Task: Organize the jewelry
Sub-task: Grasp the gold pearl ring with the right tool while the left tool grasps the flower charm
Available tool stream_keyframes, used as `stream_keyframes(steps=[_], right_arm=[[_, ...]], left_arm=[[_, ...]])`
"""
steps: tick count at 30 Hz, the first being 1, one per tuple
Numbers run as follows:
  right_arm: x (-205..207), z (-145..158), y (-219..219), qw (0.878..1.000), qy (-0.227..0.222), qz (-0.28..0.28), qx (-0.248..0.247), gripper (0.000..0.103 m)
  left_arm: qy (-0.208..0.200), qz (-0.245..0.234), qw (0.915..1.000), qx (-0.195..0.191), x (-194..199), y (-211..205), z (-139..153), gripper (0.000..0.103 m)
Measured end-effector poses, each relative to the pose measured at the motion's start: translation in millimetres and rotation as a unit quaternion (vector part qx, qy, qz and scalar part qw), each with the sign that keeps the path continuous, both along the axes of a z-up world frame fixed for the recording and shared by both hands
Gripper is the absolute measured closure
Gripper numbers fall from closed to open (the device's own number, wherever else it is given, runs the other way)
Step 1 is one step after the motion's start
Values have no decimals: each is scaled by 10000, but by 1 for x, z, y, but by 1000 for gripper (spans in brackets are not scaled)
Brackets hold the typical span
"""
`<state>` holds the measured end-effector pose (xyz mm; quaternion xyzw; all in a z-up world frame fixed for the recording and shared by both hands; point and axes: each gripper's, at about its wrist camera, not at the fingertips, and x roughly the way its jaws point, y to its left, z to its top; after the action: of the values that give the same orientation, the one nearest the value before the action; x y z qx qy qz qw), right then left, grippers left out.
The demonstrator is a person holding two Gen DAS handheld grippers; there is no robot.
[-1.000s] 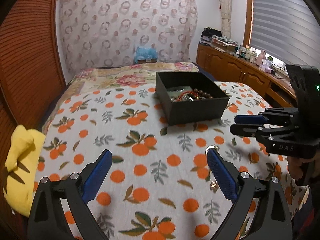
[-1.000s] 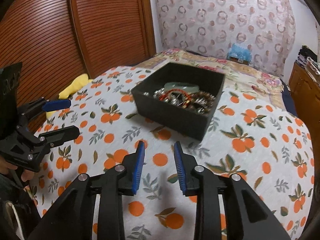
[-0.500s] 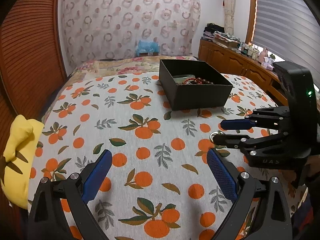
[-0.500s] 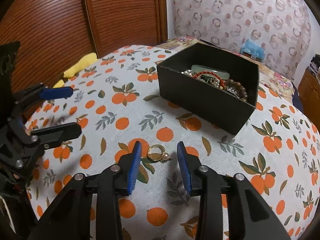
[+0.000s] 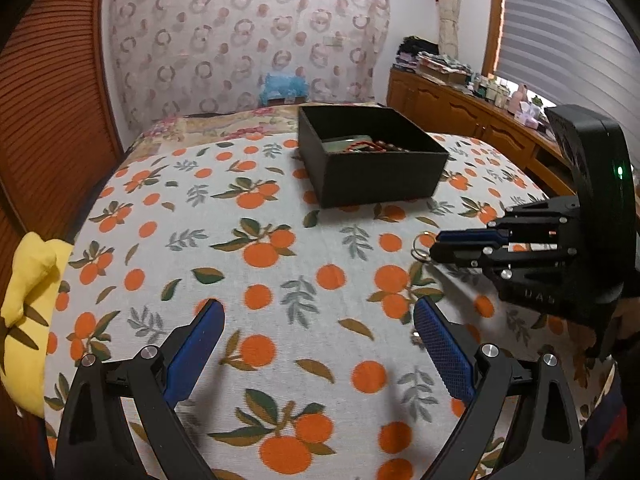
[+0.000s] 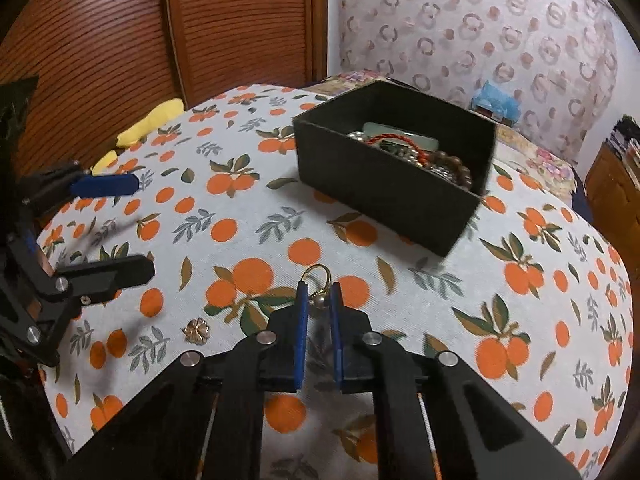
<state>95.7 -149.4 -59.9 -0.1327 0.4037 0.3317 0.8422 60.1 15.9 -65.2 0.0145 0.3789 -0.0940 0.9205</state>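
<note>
Pickup step: right gripper (image 6: 319, 300) jaws pinch the gold pearl earring (image 6: 318, 286), left gripper (image 5: 316, 344) gapes wide; next, carry it to the black jewelry box (image 6: 384, 196).

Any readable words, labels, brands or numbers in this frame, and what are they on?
"UAS" or "DAS", faint raised letters on the black body of the right gripper, first letter unclear.
Items on the far wooden cabinet: any labels too small and blurred to read.
Black box: no text visible.
</note>
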Motion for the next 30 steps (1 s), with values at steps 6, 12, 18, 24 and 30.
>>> stream_keyframes(steps=[6,12,18,24,30], right_arm=[[-3,6,-16,9998,-61,-109,124,91],[-8,10,-33,9994,-96,-230,222,91],[-10,10,-43,9993,-95,-295,220,91],[-11,9,-45,9992,-94,-304,231,91],[-11,9,-45,9992,-96,-310,215,91]], left_arm=[[26,-178,9998,35,0,-15,-1,11],[110,-572,9980,235,-3,-38,-6,27],[260,-881,9950,392,-4,-54,-14,54],[331,-1029,9926,544,-7,-63,-21,79],[319,-1101,9919,541,-7,-65,-22,85]])
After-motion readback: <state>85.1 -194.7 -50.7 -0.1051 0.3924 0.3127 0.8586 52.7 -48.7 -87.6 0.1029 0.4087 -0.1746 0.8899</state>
